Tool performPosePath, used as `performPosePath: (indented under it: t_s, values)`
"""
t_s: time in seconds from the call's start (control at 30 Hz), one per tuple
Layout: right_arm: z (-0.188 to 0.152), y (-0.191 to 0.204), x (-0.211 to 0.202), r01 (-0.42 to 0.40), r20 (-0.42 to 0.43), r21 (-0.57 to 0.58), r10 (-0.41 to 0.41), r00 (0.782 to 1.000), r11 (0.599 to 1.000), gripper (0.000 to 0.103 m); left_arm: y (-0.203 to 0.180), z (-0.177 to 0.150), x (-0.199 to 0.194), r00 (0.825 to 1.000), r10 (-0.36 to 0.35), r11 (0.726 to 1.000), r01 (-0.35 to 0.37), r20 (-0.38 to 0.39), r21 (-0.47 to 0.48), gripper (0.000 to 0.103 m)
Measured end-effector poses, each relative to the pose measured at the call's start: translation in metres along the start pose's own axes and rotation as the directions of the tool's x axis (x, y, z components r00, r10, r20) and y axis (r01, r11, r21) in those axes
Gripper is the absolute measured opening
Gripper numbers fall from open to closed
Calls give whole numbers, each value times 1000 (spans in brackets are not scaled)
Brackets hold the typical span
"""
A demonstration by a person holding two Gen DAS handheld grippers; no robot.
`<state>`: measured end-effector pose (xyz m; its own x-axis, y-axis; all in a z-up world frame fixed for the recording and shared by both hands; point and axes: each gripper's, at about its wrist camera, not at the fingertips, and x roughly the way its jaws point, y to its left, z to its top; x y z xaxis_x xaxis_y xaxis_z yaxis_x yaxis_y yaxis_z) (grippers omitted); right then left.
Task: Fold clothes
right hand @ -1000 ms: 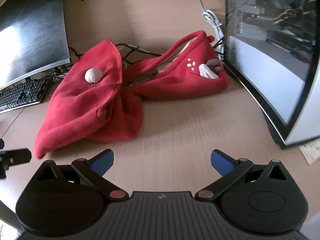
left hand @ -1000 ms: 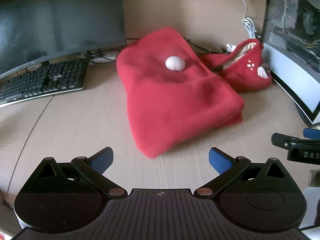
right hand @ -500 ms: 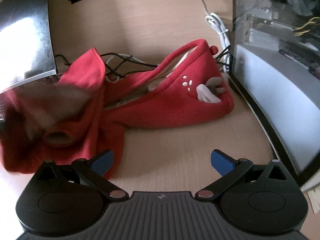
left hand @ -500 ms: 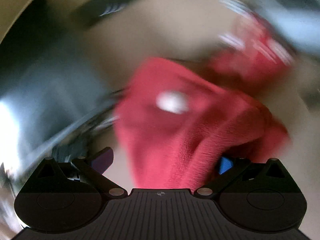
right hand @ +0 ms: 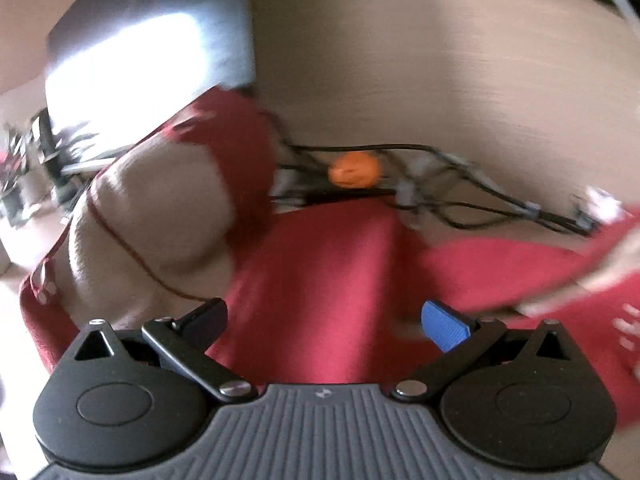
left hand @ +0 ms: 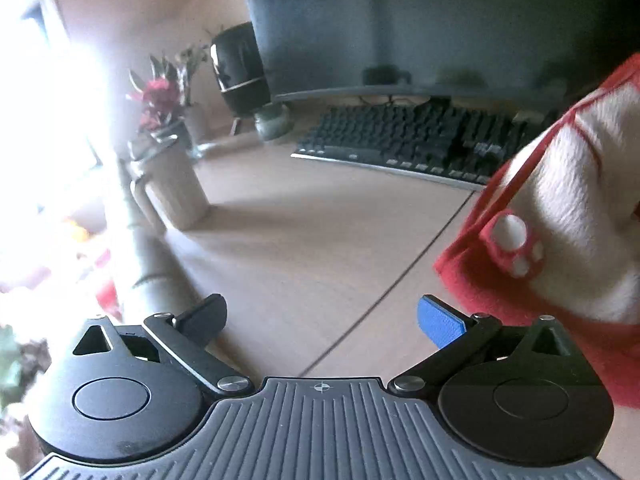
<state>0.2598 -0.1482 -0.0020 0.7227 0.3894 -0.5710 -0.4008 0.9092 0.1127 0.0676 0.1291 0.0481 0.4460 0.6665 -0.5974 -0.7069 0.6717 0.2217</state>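
Note:
A red fleece garment [right hand: 328,280] with a cream lining [right hand: 160,216] lies spread on the wooden desk, blurred by motion in the right wrist view. My right gripper [right hand: 324,320] is open right over the red cloth, which fills the space between its fingers. In the left wrist view only the garment's lined edge [left hand: 568,216] with white dots shows at the right. My left gripper [left hand: 320,318] is open over bare desk, just left of that edge, with nothing between its fingers.
A black keyboard [left hand: 404,140] sits under a dark monitor [left hand: 420,24]. A beige mug [left hand: 168,184], a potted plant [left hand: 160,96] and a black speaker [left hand: 236,64] stand at the left. Tangled cables [right hand: 440,184] and an orange ball [right hand: 354,170] lie behind the garment.
The left gripper has swung leftward off the garment and now faces the keyboard and mug. The right gripper has moved in close over the cloth. The garment has opened, and its cream lining shows.

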Motion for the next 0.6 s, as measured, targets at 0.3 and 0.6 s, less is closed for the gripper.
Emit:
performPosePath:
  t_s: [0.3,0.6]
  values:
    - [-50,53,19,-20,-102,-138,6,995,990,103,-82,45,-29,579,-811,557,809,-88,187,103]
    - [-60,57,-4,-28,-181,-95,10,983,995,103,-115,33,63,586,-759,583,806,-284,105,103]
